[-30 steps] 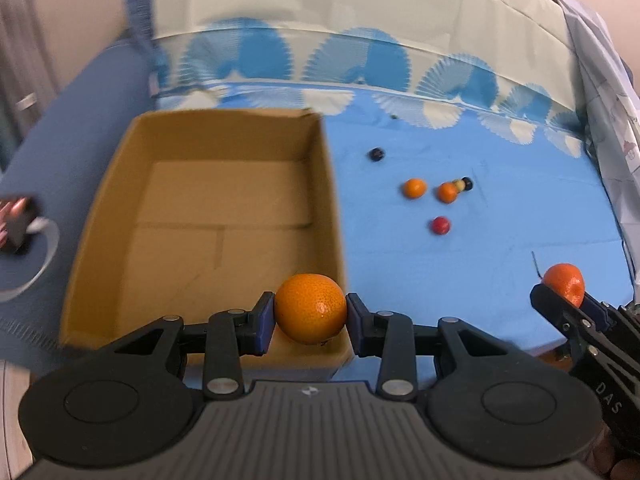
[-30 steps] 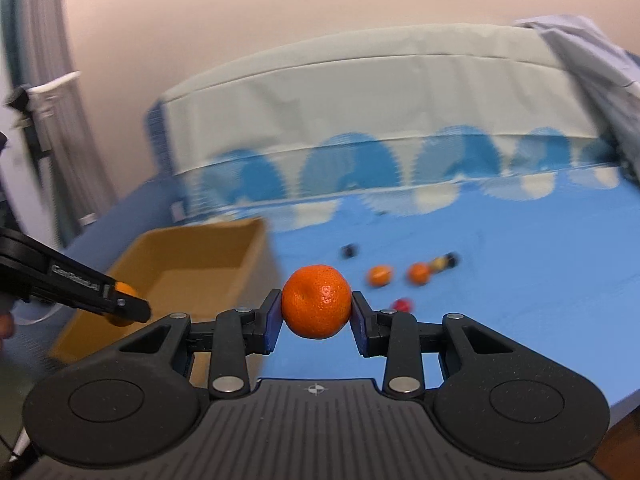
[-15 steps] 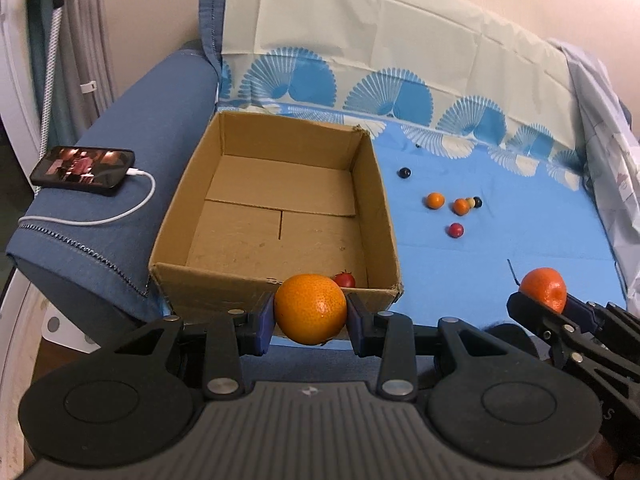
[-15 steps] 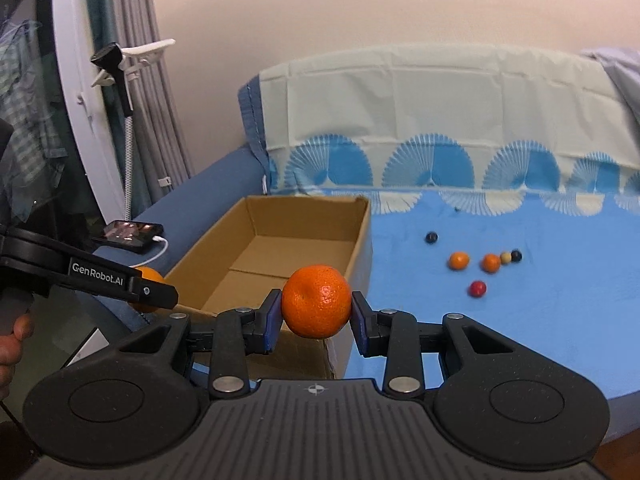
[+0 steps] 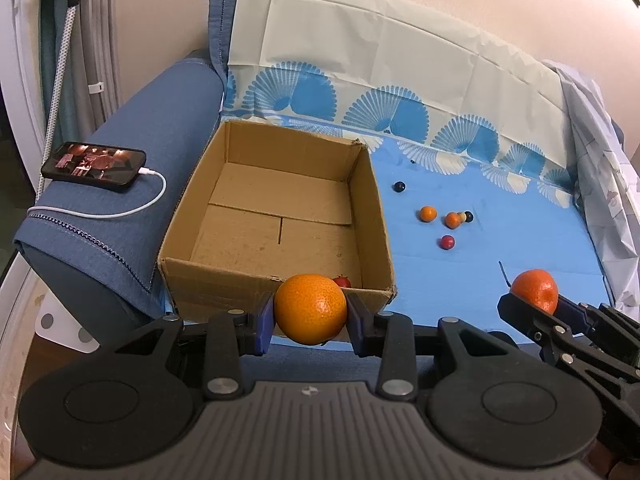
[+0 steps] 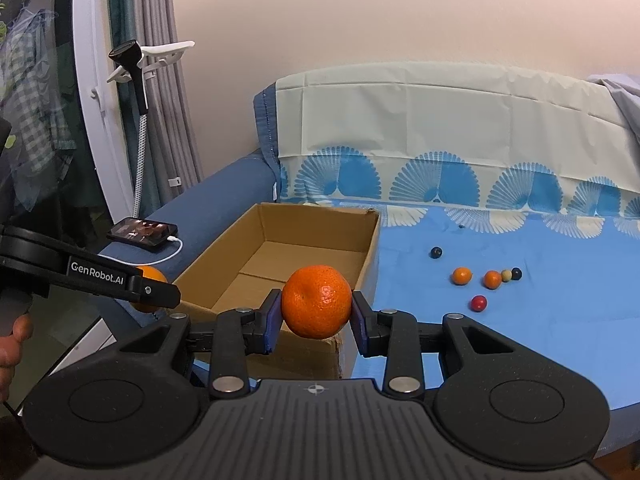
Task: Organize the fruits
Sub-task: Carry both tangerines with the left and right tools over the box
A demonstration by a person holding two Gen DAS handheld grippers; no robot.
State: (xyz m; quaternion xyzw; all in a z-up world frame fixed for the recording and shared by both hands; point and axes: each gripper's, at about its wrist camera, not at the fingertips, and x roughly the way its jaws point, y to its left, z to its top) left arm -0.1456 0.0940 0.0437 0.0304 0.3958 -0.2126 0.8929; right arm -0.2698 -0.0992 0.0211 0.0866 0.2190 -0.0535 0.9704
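Observation:
My left gripper (image 5: 311, 312) is shut on an orange (image 5: 310, 309), held just before the near wall of an open cardboard box (image 5: 224, 276). A small red fruit (image 5: 341, 281) lies in the box's near right corner. My right gripper (image 6: 316, 308) is shut on a second orange (image 6: 316, 307), near the box's (image 6: 304, 344) front right corner. Each gripper shows in the other's view: the right gripper (image 5: 534, 300) at the lower right, the left gripper (image 6: 150, 290) at the left. Several small fruits lie on the blue sheet: two small orange ones (image 5: 427, 213), a red one (image 5: 447, 242), dark ones (image 5: 399, 187).
The box stands on a sofa seat under a blue sheet (image 5: 480, 272), against the blue armrest (image 5: 132, 184). A phone (image 5: 94, 161) on a white cable lies on the armrest. A person's hand (image 6: 12, 344) grips the left tool. Crumpled cloth (image 5: 600, 168) borders the right.
Both grippers drew back from the sofa and rose with their oranges over the first half second. The whole box, armrest and phone came into view. Since then little has moved.

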